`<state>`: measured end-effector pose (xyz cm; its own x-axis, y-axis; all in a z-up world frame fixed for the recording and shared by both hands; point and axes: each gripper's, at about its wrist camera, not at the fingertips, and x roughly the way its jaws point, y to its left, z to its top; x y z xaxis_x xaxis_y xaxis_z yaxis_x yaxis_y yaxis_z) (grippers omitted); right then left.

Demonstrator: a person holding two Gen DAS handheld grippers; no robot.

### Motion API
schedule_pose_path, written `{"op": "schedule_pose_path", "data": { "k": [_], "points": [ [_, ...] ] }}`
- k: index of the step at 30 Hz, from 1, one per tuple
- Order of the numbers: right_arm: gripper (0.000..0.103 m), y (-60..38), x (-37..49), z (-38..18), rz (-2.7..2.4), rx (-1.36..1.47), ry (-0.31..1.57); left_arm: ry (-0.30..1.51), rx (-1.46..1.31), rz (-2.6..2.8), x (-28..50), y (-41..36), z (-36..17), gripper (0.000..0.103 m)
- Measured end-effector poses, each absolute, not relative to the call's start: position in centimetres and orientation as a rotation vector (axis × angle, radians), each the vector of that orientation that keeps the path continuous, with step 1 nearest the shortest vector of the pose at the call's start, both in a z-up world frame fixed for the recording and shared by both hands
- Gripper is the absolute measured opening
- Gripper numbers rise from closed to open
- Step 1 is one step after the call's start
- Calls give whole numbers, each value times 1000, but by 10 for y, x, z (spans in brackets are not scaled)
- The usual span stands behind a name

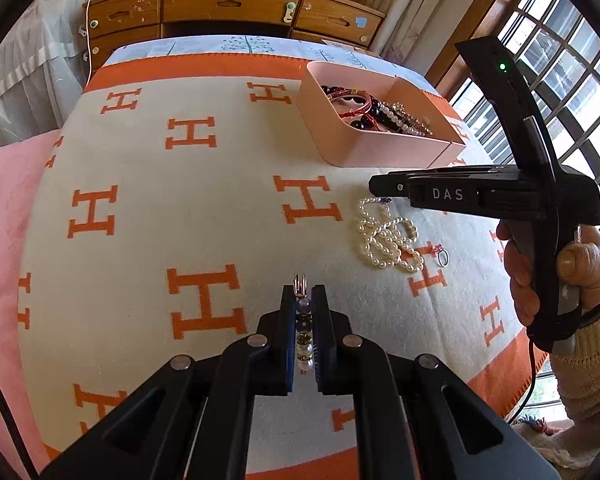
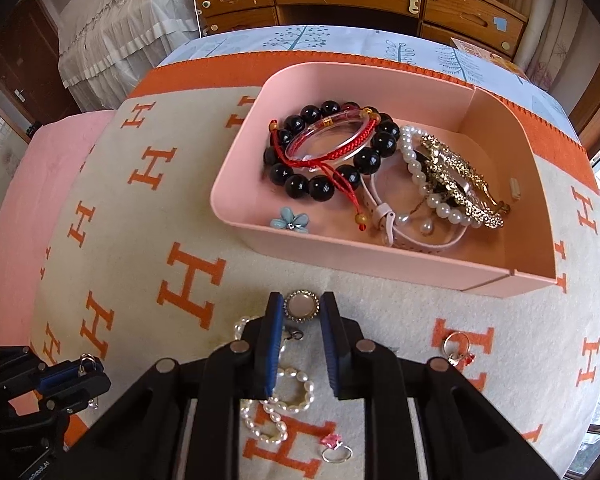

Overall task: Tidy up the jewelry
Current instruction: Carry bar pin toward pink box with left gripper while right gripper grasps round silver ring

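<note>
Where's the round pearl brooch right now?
Right wrist view: the round brooch sits between the right tool's fingertips, just before the pink tray.

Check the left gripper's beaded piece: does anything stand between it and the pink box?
Nothing visible blocks it. The left gripper is shut on the beaded piece; only bare blanket lies toward the pink box. The pearl necklace and right gripper sit off to the side.

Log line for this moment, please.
left gripper: shut on beaded piece | right gripper: open over pearl necklace | pink tray: part filled
</note>
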<state>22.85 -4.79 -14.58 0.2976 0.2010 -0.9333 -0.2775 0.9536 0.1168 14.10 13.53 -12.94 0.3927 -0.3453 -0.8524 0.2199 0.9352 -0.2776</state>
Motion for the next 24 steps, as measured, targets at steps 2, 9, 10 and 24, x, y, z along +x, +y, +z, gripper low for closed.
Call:
{"op": "schedule_pose_path", "data": {
  "k": [2,9,10,24],
  "points": [
    [18,-50,226,-144,332,-52,1235,1103,-125,-364,142,133,-123,5],
    [18,-72,206,-96,399,10,1184,1069,-72,-364,150,120,-90,5],
    [18,-76,203,-83,400,11,1164,1058,-60,-362,153,118,-82,5],
    [19,-134,237,56,336,73,948,919,50,-321,228,66,28,5]
  ]
}}
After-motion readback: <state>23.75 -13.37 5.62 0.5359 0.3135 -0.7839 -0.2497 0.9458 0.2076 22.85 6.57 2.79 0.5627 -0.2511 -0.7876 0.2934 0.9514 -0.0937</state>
